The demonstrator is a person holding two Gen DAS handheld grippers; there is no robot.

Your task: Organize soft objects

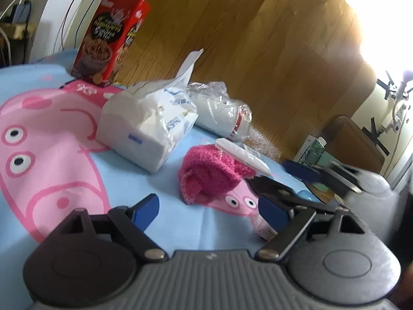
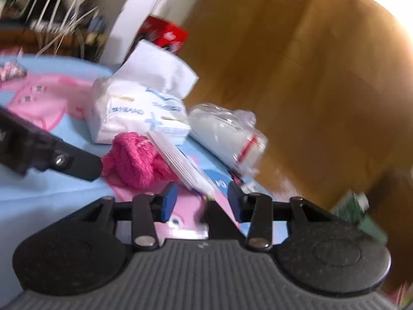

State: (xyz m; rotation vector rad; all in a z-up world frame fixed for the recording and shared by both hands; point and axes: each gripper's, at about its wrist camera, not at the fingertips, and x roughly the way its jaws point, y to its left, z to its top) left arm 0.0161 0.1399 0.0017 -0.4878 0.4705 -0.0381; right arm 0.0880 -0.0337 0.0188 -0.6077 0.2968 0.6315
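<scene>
Two tongs are close to one soft thing, a fuzzy pink sock bundle (image 1: 211, 173). It sits on the blue pig cloth (image 1: 77, 160) that covers the worktop, near the edge. A flat white packet (image 1: 242, 157) leans on its top.

The left tongs (image 1: 210, 210) are wide apart with nothing between them. They point at the bundle from just in front of it. The right tongs (image 2: 202, 202) are partly closed. The low end of the white packet looks like it sits between them, but I see gaps on both sides, so they are not squeezing it. That picture is blurry, so I am not fully sure.

I think the step now is to get the packet off and pick up the bundle. To do it well, the right tongs should pinch the packet's thin edge and lift it away slowly, so the bundle does not roll off the edge. Then the left tongs should go around the fat middle of the bundle and squeeze gently. It is squishy, so a light pinch on the fluff could slip.

The bundle is bright pink, fluffy and lumpy, folded over itself like rolled-up socks. Behind it are a white tissue pack (image 1: 147, 129), a white roll in clear wrap (image 1: 219, 113) and a red cereal box (image 1: 108, 38).
</scene>
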